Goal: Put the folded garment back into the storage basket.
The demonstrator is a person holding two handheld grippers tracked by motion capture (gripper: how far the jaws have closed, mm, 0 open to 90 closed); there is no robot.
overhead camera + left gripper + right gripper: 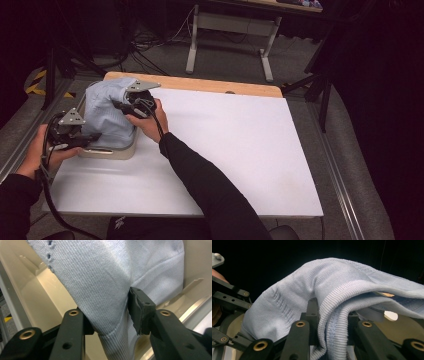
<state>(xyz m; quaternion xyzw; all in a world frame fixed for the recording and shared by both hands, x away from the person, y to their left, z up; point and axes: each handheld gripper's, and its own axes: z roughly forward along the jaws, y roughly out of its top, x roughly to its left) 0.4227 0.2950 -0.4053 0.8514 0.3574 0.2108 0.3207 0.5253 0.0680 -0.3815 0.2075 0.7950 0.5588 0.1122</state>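
Observation:
A light blue knit garment (pixel 107 112) is heaped in a cream plastic bin (pixel 117 150) at the table's left edge. My left gripper (pixel 92 136) is at the bin's near left side. In the left gripper view its jaws (pixel 110 312) stand apart, and a fold of the garment (pixel 100 277) hangs loosely between them over the bin's inside (pixel 50 290). My right gripper (pixel 120 105) sits on the heap's far right side. It is shut (pixel 332 312) on the bunched ribbed hem (pixel 337 322).
The bin stands on a white board (pixel 225 140) that covers the table; a wooden strip (pixel 215 86) shows along the back. The right forearm in a black sleeve (pixel 210 185) crosses the board's front. Metal rails (pixel 340 170) flank the table, and a desk frame (pixel 230 30) stands behind.

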